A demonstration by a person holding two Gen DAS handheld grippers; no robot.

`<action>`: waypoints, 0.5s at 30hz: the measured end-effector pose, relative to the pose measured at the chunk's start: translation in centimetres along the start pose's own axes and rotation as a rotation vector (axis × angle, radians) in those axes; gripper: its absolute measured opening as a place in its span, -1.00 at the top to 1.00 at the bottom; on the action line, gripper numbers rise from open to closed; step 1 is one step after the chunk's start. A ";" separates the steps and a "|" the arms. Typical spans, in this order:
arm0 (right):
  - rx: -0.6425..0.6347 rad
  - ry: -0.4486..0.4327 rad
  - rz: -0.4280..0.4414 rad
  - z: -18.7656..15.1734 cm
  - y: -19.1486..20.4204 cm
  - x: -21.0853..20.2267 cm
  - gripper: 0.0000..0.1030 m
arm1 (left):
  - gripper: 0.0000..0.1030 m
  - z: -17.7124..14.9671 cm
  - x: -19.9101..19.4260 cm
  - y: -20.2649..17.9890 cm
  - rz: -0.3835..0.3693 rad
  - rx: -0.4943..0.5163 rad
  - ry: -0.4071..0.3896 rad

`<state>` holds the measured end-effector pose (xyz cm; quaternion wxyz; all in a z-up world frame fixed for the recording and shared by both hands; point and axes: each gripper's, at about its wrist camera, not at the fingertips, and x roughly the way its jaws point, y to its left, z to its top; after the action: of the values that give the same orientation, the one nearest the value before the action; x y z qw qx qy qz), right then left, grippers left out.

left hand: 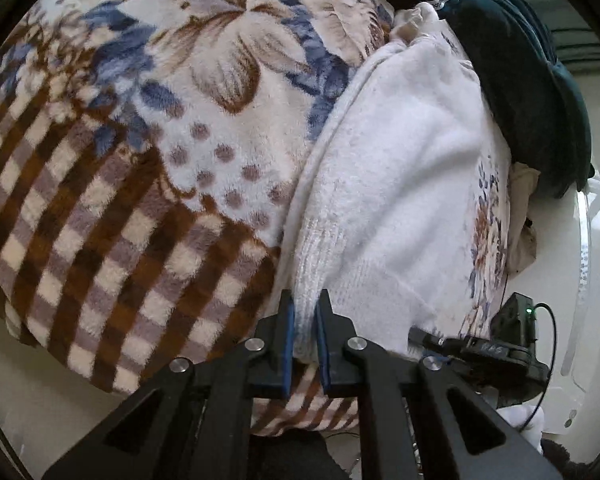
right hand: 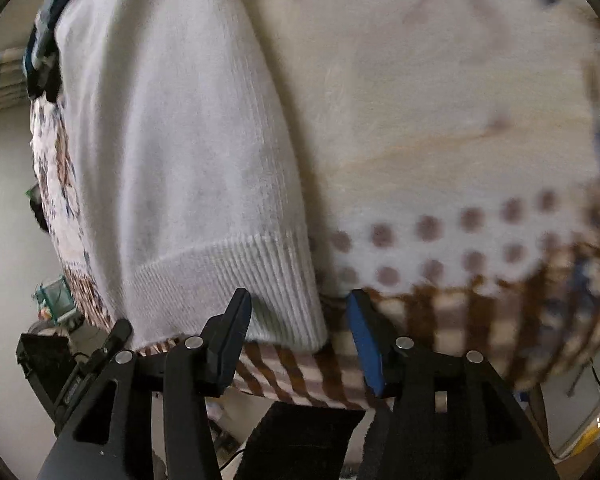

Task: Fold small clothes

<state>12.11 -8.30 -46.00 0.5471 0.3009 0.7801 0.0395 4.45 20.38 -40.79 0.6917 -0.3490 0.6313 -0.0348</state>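
A white knit sweater (left hand: 400,184) lies lengthwise on a fleece blanket (left hand: 148,152) with flowers, dots and brown checks. My left gripper (left hand: 305,316) is shut on the sweater's ribbed hem at the near corner. In the right wrist view the sweater (right hand: 172,160) has its ribbed hem (right hand: 236,284) nearest me. My right gripper (right hand: 296,312) is open, its jaws astride the hem's right corner, the blanket (right hand: 440,140) under it. The right gripper's body also shows in the left wrist view (left hand: 496,350), beside the sweater's far corner.
A dark teal garment (left hand: 528,80) lies piled at the blanket's far right, with beige cloth (left hand: 524,220) below it. The blanket's near edge (left hand: 100,372) drops off to a pale floor. A cable (left hand: 550,360) runs on the right.
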 end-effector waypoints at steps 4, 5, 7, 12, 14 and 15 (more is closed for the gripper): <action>-0.065 -0.072 -0.071 -0.9 1.2 -1.3 0.83 | 0.85 -0.5 0.3 -0.5 0.014 0.042 0.028; -0.082 -0.084 -0.100 -1.1 1.5 -1.8 0.84 | 0.85 -0.8 1.0 -0.3 0.029 0.050 0.044; -0.096 -0.090 -0.131 -1.2 2.1 -2.1 0.84 | 0.83 -1.2 2.2 0.2 0.056 0.051 0.062; -0.085 -0.008 -0.160 0.6 3.3 0.1 0.81 | 0.65 -0.5 3.3 0.9 0.039 0.007 0.108; -0.069 0.013 -0.151 1.1 3.6 0.4 0.71 | 0.40 -0.2 2.3 1.0 -0.002 -0.010 0.118; -0.069 0.013 -0.151 1.1 3.6 0.4 0.71 | 0.15 0.0 1.9 1.1 -0.027 -0.020 0.118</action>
<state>14.52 -5.47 -45.37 0.5535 0.2219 0.8023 0.0270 4.35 20.29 -42.94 0.6492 -0.3617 0.6665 -0.0584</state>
